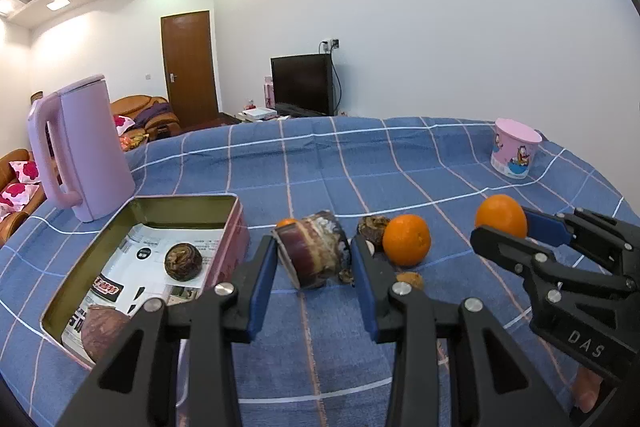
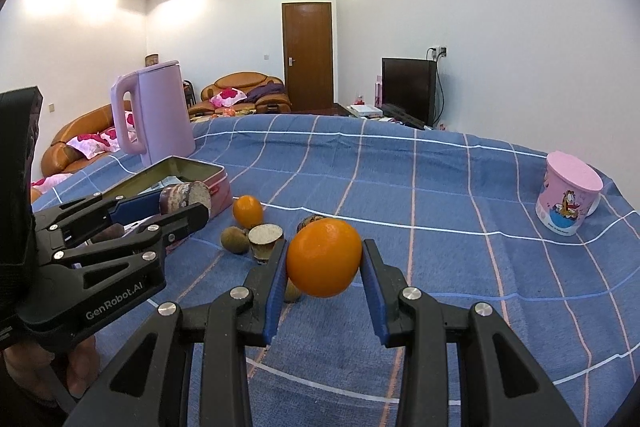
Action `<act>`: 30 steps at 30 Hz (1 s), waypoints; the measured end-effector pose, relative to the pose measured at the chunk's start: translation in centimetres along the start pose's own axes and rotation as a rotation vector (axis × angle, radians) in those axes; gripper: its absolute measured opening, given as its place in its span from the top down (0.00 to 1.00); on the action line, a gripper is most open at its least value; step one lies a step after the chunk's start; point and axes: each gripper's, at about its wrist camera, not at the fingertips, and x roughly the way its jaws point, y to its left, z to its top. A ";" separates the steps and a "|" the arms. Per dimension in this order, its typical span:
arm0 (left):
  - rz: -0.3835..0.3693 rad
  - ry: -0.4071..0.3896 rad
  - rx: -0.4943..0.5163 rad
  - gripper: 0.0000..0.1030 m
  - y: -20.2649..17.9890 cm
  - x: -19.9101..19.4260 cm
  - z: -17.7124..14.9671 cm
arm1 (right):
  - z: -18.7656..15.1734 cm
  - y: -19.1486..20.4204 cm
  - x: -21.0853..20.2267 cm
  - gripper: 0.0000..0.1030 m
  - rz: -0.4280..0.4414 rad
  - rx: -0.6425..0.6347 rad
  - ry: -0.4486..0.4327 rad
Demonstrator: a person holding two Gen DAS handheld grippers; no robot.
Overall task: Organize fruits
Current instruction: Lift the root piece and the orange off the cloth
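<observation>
In the left wrist view my left gripper (image 1: pixel 314 247) is shut on a cut brown chunk (image 1: pixel 312 259) with a purple-brown face, just right of the open tin box (image 1: pixel 224 259). The tin holds a round brown fruit (image 1: pixel 183 261) and a larger brown piece (image 1: pixel 105 331) on printed paper. My right gripper (image 2: pixel 324 247) is shut on an orange (image 2: pixel 323 261), held above the blue checked cloth (image 2: pixel 440 267). Loose on the cloth lie another orange (image 2: pixel 248 211), a kiwi-like brown fruit (image 2: pixel 235 239) and a cut brown half (image 2: pixel 266 237).
A pink kettle (image 1: pixel 80 151) stands behind the tin at the left. A pink cartoon cup (image 2: pixel 568 199) stands far right on the cloth. A second loose orange (image 1: pixel 406 239) and small brown fruits (image 1: pixel 374 229) lie between the two grippers. Sofas, a door and a television are beyond the table.
</observation>
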 end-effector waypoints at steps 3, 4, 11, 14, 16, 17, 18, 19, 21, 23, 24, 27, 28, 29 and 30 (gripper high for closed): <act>0.002 -0.008 -0.003 0.62 0.1 -0.1 0.0 | 0.0 0.1 -0.2 0.63 -0.003 0.000 -0.009; 0.003 -0.010 -0.004 0.62 0.1 -0.2 0.0 | -0.1 0.1 -0.3 0.63 -0.003 -0.001 -0.012; 0.011 -0.030 -0.007 0.62 0.1 -0.5 0.0 | 0.0 0.1 -0.6 0.63 -0.007 -0.003 -0.030; 0.015 -0.038 -0.008 0.62 0.1 -0.7 0.0 | -0.1 0.1 -0.7 0.63 -0.007 -0.003 -0.036; 0.018 -0.046 -0.009 0.62 0.1 -0.8 0.0 | 0.0 0.1 -0.7 0.63 -0.007 -0.004 -0.038; 0.019 -0.049 -0.010 0.62 0.1 -0.9 0.0 | -0.1 0.0 -0.8 0.63 -0.007 -0.005 -0.040; 0.021 -0.053 -0.009 0.62 0.1 -1.0 0.0 | -0.1 0.0 -0.8 0.63 -0.009 -0.005 -0.042; 0.023 -0.058 -0.008 0.62 0.1 -1.1 0.0 | 0.0 0.0 -0.9 0.63 -0.010 -0.005 -0.046; 0.024 -0.065 -0.007 0.62 0.1 -1.2 0.0 | 0.0 0.1 -0.9 0.63 -0.010 -0.006 -0.053; 0.026 -0.070 -0.006 0.62 0.0 -1.3 0.0 | -0.1 0.1 -1.1 0.63 -0.012 -0.007 -0.060; 0.028 -0.074 -0.007 0.62 0.0 -1.3 0.0 | -0.1 0.1 -1.1 0.63 -0.013 -0.007 -0.063; 0.034 -0.087 -0.008 0.62 0.0 -1.6 0.0 | -0.1 0.1 -1.3 0.63 -0.016 -0.008 -0.073; 0.036 -0.092 -0.006 0.62 0.0 -1.6 0.0 | -0.1 0.0 -1.4 0.63 -0.016 -0.008 -0.076; 0.037 -0.097 -0.003 0.62 -0.1 -1.7 0.0 | -0.1 0.0 -1.5 0.63 -0.017 -0.008 -0.080; 0.041 -0.101 -0.002 0.62 -0.1 -1.8 0.0 | -0.1 0.0 -1.6 0.63 -0.017 -0.007 -0.084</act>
